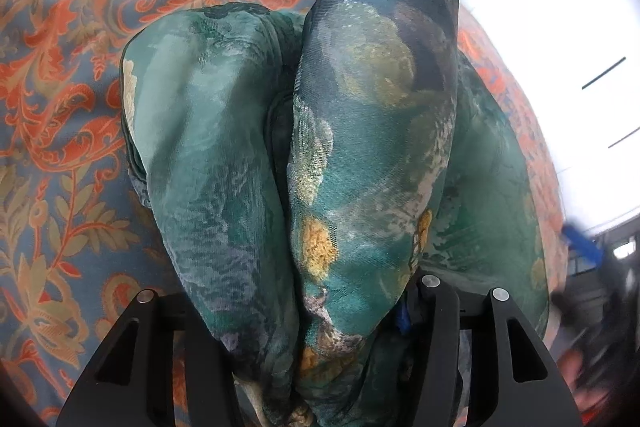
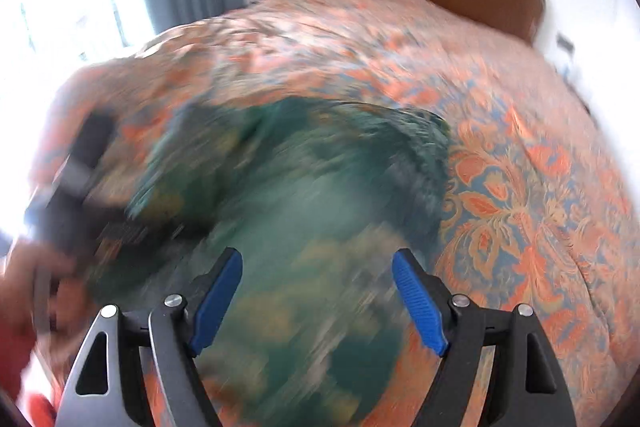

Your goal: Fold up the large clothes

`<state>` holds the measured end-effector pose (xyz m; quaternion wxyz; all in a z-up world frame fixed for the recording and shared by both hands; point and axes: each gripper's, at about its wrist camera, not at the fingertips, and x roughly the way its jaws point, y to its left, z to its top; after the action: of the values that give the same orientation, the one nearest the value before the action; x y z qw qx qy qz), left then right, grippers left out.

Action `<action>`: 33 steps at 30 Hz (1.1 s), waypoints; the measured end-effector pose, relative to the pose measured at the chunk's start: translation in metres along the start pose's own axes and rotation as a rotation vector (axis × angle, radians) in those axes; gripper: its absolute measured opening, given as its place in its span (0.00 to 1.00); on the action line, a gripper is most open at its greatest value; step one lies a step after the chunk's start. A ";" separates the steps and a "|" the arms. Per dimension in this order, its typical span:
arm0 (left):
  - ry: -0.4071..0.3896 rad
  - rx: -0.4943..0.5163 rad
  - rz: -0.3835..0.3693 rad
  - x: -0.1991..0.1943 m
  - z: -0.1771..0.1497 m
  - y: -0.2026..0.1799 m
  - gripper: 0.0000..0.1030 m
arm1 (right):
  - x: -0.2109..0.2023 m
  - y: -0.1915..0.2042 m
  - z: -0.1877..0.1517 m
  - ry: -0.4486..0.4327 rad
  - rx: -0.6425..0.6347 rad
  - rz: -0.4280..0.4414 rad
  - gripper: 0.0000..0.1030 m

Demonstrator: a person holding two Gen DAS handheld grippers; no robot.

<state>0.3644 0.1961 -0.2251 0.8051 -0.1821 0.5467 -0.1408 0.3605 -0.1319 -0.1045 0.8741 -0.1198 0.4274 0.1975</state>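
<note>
Both differ: left gripper (image 1: 320, 347) clamps the green garment (image 1: 372, 131) draping forward; right gripper (image 2: 318, 301) gapes above it.

Left gripper (image 1: 320, 367) is clamped tight on the green garment (image 1: 360, 147), bunching it; right gripper (image 2: 318, 301) hangs above that garment, blue pads (image 2: 418, 303) spread wide, gripping nothing.

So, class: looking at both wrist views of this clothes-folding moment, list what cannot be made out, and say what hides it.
- Left gripper fingers, left wrist view: bunched green floral garment covers the tips, so the grip itself is hidden.
- Garment type: folds hide its shape in both views.
- Garment print and edges, right wrist view: motion blur.
- Person's hand, right wrist view: blurred, cut by the left edge.
</note>
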 end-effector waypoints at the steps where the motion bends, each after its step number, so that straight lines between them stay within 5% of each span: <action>1: 0.002 -0.004 0.004 0.000 0.001 -0.001 0.54 | -0.001 0.009 -0.011 0.000 -0.015 -0.027 0.78; 5: -0.005 0.005 0.002 -0.001 0.001 -0.008 0.59 | 0.032 0.023 -0.044 0.092 0.000 -0.133 0.79; 8: -0.029 -0.038 -0.085 -0.018 -0.001 0.000 0.73 | 0.042 0.037 -0.050 0.088 -0.076 -0.237 0.79; 11: -0.087 -0.120 -0.159 -0.054 -0.003 0.017 0.91 | 0.016 0.024 -0.044 0.050 -0.006 -0.163 0.79; 17: -0.193 -0.148 -0.181 -0.122 -0.013 0.042 0.96 | -0.051 -0.012 -0.045 -0.077 0.126 -0.069 0.79; 23: -0.101 -0.170 -0.294 -0.093 -0.018 0.045 0.96 | -0.078 -0.025 -0.062 -0.120 0.191 -0.028 0.79; 28: -0.045 -0.282 -0.409 -0.045 -0.017 0.058 0.96 | -0.089 -0.016 -0.073 -0.111 0.176 0.006 0.79; 33: -0.022 -0.290 -0.398 -0.021 -0.018 0.067 1.00 | -0.102 -0.021 -0.082 -0.119 0.162 -0.007 0.79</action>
<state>0.3424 0.2628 -0.2439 0.7328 -0.4015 0.5057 -0.2145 0.2550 -0.2063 -0.0724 0.9055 -0.0384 0.3887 0.1659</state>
